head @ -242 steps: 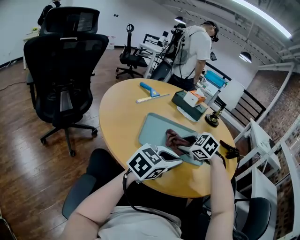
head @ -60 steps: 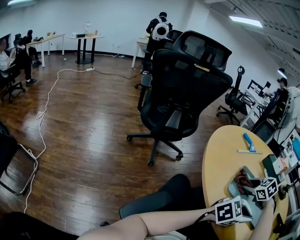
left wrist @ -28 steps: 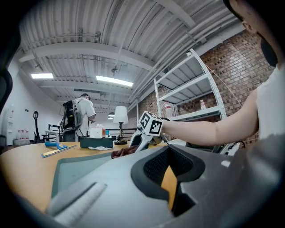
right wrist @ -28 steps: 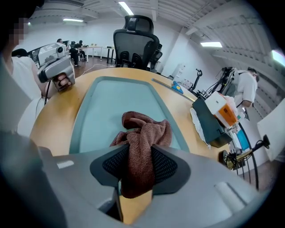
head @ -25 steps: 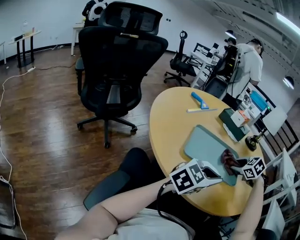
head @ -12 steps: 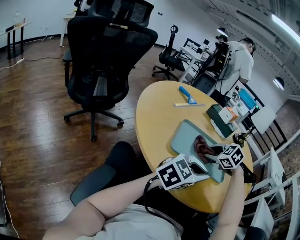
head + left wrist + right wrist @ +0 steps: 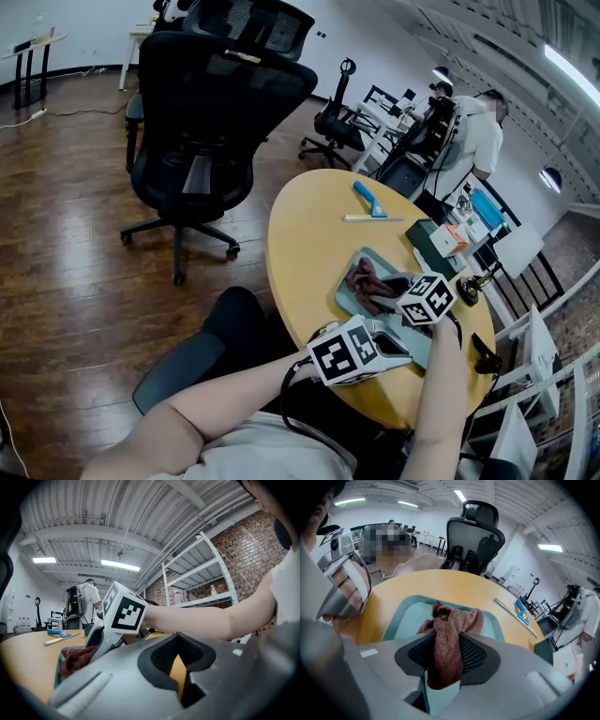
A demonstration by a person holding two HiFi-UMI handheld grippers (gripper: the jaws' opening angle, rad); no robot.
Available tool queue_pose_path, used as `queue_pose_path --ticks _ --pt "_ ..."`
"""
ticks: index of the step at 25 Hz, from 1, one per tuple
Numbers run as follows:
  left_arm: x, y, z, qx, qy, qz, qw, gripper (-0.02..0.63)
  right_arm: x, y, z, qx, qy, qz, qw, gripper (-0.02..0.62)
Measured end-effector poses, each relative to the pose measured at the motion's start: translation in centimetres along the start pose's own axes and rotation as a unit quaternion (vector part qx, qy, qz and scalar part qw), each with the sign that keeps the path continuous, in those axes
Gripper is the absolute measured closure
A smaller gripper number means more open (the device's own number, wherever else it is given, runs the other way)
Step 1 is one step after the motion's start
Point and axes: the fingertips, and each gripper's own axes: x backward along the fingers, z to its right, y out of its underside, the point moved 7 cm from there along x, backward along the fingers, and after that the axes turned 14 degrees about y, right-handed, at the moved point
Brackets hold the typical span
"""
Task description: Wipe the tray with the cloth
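Head view: both bare forearms come up from the frame's bottom edge over the round wooden table [image 7: 300, 244]. The right gripper [image 7: 389, 284] is angled up-left onto the teal tray [image 7: 343, 293]. The left gripper [image 7: 401, 347] lies lower, pointing right, at the tray's near edge. Right gripper view: jaws clamped on a bunched brown cloth [image 7: 449, 639]. A fold of it hangs down between the pads, and the rest heaps in front, over the tray floor. I cannot tell whether the heap presses on the floor. Left gripper view: pads closed together, with only a thin sliver of table showing beneath them and nothing held. This gripper points past the right one's marker cube [image 7: 123, 612]. Occlusion: in the head view the grippers and the right forearm [image 7: 436, 403] cover the tray's near half, so its full outline is not readable. In the left gripper view the gripper's own body hides most of the tray. Farther along the table lie a blue squeegee [image 7: 368, 199] and a dark box [image 7: 433, 239]. The items on top of the box are too small to identify.
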Motion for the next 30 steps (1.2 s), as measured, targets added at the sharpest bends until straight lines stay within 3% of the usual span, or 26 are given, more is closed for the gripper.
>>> queue_pose_path --ticks 4,9,18,30 --pt "0.2 0.2 -0.1 0.001 -0.001 -0.001 1.0000 0.604 -0.4 -1.1 -1.1 0.010 -0.016 0.016 1.000 0.451" --pt "-0.1 0.0 0.0 0.000 0.000 0.001 1.0000 0.604 0.9 0.5 -0.8 0.011 -0.014 -0.002 1.000 0.449" --pt "0.2 0.2 -0.1 0.000 -0.001 0.001 1.0000 0.604 5.2 7.2 -0.8 -0.021 0.003 -0.033 0.999 0.449" --pt "0.2 0.3 -0.5 0.008 0.006 0.006 0.9999 0.604 11.2 15.8 -0.9 -0.065 0.062 -0.076 0.993 0.448"
